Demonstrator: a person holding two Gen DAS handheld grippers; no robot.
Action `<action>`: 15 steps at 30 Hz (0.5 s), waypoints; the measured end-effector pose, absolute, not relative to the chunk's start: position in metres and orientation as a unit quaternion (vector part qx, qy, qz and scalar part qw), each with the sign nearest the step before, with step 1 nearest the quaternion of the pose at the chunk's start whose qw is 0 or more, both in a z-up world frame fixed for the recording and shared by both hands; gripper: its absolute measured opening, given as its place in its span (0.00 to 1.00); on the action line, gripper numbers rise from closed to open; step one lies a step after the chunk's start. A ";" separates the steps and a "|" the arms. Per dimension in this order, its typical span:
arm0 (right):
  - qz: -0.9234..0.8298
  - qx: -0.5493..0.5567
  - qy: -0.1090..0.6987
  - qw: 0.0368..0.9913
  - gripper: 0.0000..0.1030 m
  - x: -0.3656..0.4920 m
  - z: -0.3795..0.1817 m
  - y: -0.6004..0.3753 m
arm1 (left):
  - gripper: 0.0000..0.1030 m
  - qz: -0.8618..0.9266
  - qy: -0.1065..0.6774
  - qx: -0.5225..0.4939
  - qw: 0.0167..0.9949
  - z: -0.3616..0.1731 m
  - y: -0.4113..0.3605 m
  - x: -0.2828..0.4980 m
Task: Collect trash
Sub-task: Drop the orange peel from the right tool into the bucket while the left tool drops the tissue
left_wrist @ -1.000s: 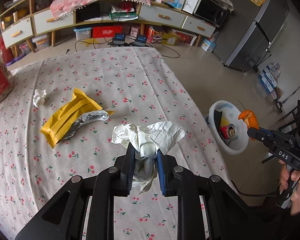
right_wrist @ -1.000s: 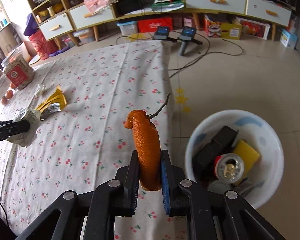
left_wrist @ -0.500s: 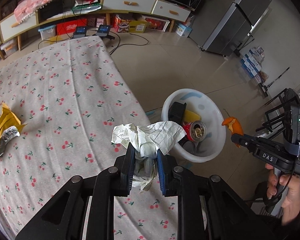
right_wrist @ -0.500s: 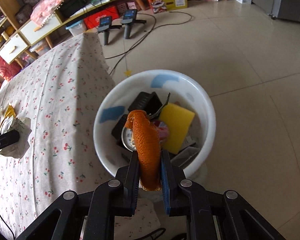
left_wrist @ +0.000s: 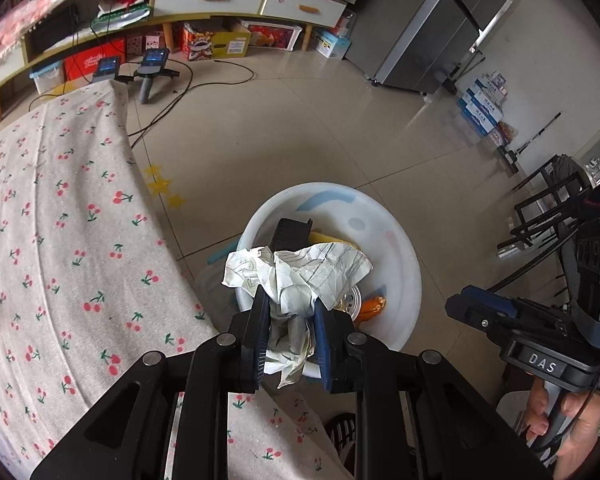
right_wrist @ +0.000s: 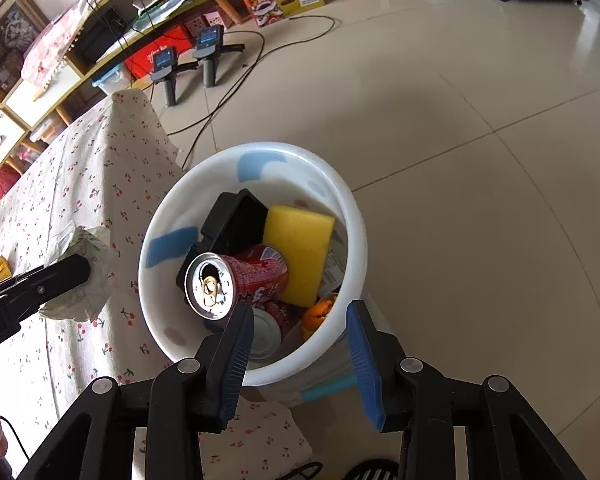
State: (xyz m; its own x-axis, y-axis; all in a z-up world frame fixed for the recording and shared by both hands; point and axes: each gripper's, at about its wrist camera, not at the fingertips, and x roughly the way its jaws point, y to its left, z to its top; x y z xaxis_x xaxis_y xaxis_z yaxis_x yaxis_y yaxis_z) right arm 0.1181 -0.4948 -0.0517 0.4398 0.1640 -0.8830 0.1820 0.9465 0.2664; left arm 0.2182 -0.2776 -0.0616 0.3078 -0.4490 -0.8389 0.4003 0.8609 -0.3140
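Note:
My left gripper (left_wrist: 290, 320) is shut on a crumpled white paper (left_wrist: 300, 272) and holds it above the near rim of the white trash bin (left_wrist: 404, 264) on the floor. My right gripper (right_wrist: 300, 336) is open and empty just over the bin's near rim (right_wrist: 352, 216). The orange peel (right_wrist: 318, 314) lies inside the bin beside a red can (right_wrist: 236, 276), a yellow sponge (right_wrist: 300, 240) and a black box (right_wrist: 236, 220). The paper also shows in the right wrist view (right_wrist: 88, 276), left of the bin.
The table with the cherry-print cloth (left_wrist: 60, 240) stands left of the bin. Cables and two handheld devices (right_wrist: 188, 60) lie on the tiled floor beyond. Black chairs (left_wrist: 548, 208) stand at the right. A grey fridge (left_wrist: 452, 28) is at the back.
My right gripper has opened and the orange peel has dropped into the bin. My left gripper has carried the paper from over the table to over the bin.

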 end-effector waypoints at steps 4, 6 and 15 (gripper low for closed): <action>-0.013 0.168 0.525 0.834 0.42 0.114 -0.048 -0.503 | 0.23 -0.266 0.530 -0.022 0.805 -0.071 -0.288 0.229; -0.018 0.174 0.526 0.832 0.44 0.112 -0.047 -0.507 | 0.36 -0.274 0.528 -0.027 0.803 -0.072 -0.291 0.236; -0.030 0.189 0.524 0.830 0.45 0.109 -0.043 -0.513 | 0.63 -0.257 0.525 -0.021 0.811 -0.063 -0.281 0.239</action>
